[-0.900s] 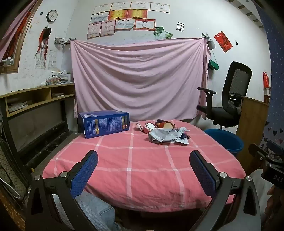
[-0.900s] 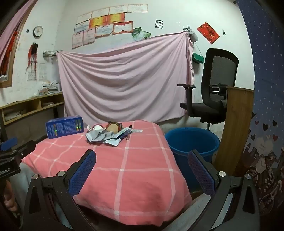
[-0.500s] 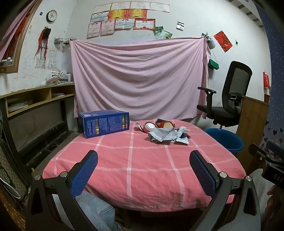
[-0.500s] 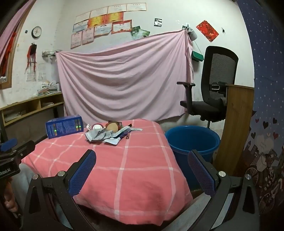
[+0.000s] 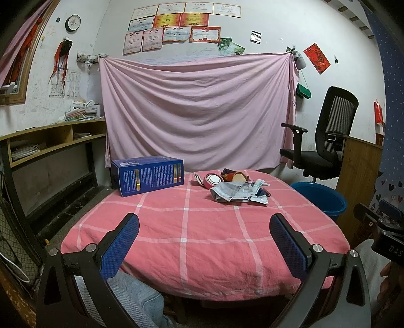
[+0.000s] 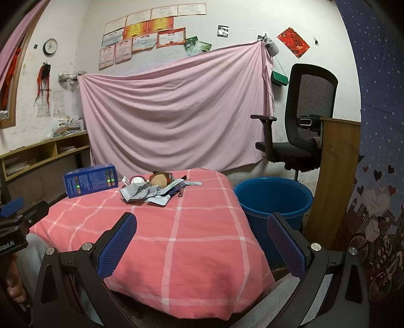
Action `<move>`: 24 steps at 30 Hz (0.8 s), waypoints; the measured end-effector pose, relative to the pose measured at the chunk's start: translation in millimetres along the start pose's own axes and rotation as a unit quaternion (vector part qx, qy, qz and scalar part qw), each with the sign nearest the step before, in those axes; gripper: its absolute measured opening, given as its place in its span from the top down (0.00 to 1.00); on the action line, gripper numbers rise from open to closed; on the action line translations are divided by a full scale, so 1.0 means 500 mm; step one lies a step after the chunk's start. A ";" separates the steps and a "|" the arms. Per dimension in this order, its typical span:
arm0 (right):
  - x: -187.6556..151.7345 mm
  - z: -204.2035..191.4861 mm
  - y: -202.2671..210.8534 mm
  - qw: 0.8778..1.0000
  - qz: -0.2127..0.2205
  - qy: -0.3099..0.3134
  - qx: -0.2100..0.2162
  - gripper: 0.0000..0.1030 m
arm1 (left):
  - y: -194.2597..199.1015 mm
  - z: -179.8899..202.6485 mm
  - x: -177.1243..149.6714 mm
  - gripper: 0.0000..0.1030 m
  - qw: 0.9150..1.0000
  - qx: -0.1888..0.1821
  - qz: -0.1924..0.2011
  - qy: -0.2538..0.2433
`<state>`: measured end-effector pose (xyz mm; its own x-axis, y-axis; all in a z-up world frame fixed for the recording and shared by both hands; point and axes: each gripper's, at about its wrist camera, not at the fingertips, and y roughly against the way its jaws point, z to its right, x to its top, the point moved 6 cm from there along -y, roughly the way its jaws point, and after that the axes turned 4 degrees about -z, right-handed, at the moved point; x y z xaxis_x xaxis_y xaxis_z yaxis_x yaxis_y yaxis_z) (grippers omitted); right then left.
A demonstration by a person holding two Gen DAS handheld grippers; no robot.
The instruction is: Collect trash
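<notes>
Pink checked cloth covers the counter (image 5: 192,242). Trash pile (image 5: 236,188) of crumpled paper, wrappers and round tins sits at the far side, right of a blue box (image 5: 149,178). Blue bucket (image 6: 274,199) stands on the floor just beside the counter's right edge. Left hand-held gripper (image 5: 204,243) and right hand-held gripper (image 6: 202,242): both spread wide, nothing between the pads, hovering at the near edge, well apart from the pile.

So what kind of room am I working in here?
Most likely a lived-in room in a home, used as a study or spare room: certificates taped to the wall, an office chair, shelves of papers, and a table under a pink checked cloth with a blue bucket beside it.
</notes>
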<state>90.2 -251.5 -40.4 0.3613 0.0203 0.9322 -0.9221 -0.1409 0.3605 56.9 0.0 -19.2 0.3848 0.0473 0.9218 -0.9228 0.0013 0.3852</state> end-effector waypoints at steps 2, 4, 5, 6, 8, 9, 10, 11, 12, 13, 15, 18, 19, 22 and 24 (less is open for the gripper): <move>0.001 0.000 0.004 1.000 0.000 -0.001 0.000 0.00 | 0.000 0.000 0.000 0.02 1.000 0.000 0.000 0.000; 0.002 0.000 0.005 1.000 0.000 -0.002 0.000 0.00 | 0.000 0.000 0.000 0.02 1.000 0.000 0.000 0.000; 0.001 0.000 0.003 1.000 0.000 -0.001 0.000 0.00 | 0.000 0.000 0.000 0.02 1.000 0.000 0.000 0.000; 0.002 0.000 0.006 1.000 -0.001 -0.002 0.000 0.00 | 0.000 0.000 0.000 0.02 1.000 0.000 0.000 0.000; 0.001 0.001 0.003 1.000 0.000 -0.002 0.000 0.00 | 0.000 0.000 0.000 0.02 1.000 0.000 0.000 0.000; 0.001 0.001 0.001 1.000 0.000 -0.002 0.000 0.00 | 0.000 0.000 0.000 0.02 1.000 0.000 0.000 0.000; 0.002 0.000 0.005 1.000 -0.001 -0.002 0.000 0.00 | 0.000 0.000 0.000 0.02 1.000 0.000 0.000 0.000; 0.002 0.000 0.005 1.000 0.000 -0.002 0.000 0.00 | 0.000 0.000 0.000 0.02 1.000 0.000 0.000 0.000; 0.002 0.000 0.005 1.000 0.000 -0.002 0.000 0.00 | 0.000 0.000 0.000 0.02 1.000 0.000 0.000 0.000; 0.002 0.000 0.003 1.000 0.000 -0.002 0.000 0.00 | 0.000 0.000 0.000 0.02 1.000 0.000 0.000 0.000; 0.000 0.001 0.000 1.000 -0.001 -0.002 0.000 0.00 | 0.000 0.000 0.000 0.02 1.000 0.000 0.000 0.000; 0.000 0.001 0.001 1.000 0.000 -0.003 0.000 0.00 | 0.000 0.000 0.000 0.02 1.000 0.000 0.000 0.000; 0.002 0.000 0.004 1.000 -0.001 -0.003 0.000 0.00 | 0.000 0.000 0.000 0.02 1.000 0.000 0.000 0.000; 0.002 0.000 0.006 1.000 0.000 -0.003 0.000 0.00 | 0.000 0.000 0.000 0.02 1.000 0.000 0.000 0.000; 0.000 0.001 0.001 1.000 0.000 -0.003 0.000 0.00 | 0.000 0.000 0.000 0.02 1.000 0.000 0.000 -0.001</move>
<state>89.7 -252.2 -40.2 0.3629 0.0145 0.9317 -0.9217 -0.1411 0.3613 56.9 -0.1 -19.2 0.3846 0.0463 0.9219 -0.9229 0.0008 0.3850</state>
